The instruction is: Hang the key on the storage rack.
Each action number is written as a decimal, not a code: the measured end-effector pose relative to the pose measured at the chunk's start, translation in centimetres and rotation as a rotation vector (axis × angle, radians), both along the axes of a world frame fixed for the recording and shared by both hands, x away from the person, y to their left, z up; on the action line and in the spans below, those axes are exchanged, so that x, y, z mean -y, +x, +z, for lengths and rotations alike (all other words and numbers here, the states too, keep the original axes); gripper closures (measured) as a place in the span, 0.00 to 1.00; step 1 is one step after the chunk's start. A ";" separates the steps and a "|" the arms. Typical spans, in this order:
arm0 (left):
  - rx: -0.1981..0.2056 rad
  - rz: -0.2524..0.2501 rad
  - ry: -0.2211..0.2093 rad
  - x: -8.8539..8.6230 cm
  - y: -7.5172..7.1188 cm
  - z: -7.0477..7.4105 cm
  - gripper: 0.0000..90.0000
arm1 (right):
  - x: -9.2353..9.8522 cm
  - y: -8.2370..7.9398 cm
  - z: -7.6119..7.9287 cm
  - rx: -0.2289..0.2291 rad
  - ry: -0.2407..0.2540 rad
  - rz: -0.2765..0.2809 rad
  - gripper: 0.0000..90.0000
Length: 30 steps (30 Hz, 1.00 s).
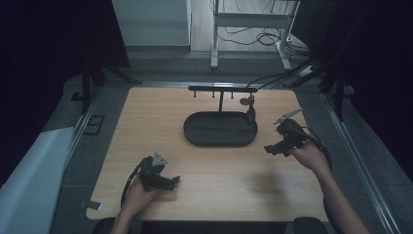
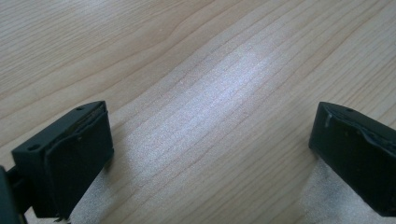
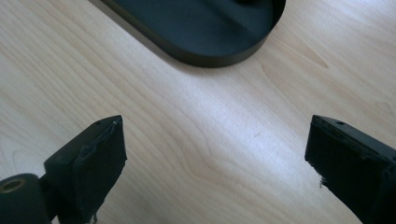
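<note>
Both fingers of the left gripper (image 2: 210, 154) stand wide apart, released, with bare tabletop (image 2: 196, 70) between them; in the high view this gripper (image 1: 168, 181) rests low at the near left part of the tabletop (image 1: 160, 126), held by the left hand (image 1: 139, 192). Fingers of the right gripper (image 3: 215, 158) are released too, nothing between them, only wood. Just beyond them lies the rounded end of the dark oval tray (image 3: 205, 28). From above, the right gripper (image 1: 275, 148) hangs right of the tray (image 1: 195, 134), near but apart, in the right hand (image 1: 309, 156). Behind the tray rises a black rack (image 1: 222, 89) with small pegs. One small dark piece (image 1: 250, 108) hangs at its right end, over the tray rim.
</note>
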<state>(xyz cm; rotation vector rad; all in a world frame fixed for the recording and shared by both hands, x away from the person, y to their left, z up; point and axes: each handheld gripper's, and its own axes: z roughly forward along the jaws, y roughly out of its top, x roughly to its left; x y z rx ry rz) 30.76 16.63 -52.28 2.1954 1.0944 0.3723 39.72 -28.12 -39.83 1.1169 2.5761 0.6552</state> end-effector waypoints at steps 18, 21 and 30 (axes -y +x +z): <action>0.000 0.001 0.000 0.0 0.0 0.0 0.00 | 2.8 -4.0 -2.3 0.008 0.021 -0.047 0.03; 0.000 0.001 0.000 0.0 0.0 0.0 0.00 | 2.9 -4.5 -3.0 0.009 0.040 -0.055 0.03; 0.002 0.002 -0.001 0.0 0.0 0.0 0.00 | 2.9 -5.9 -5.6 0.031 0.107 -0.077 0.03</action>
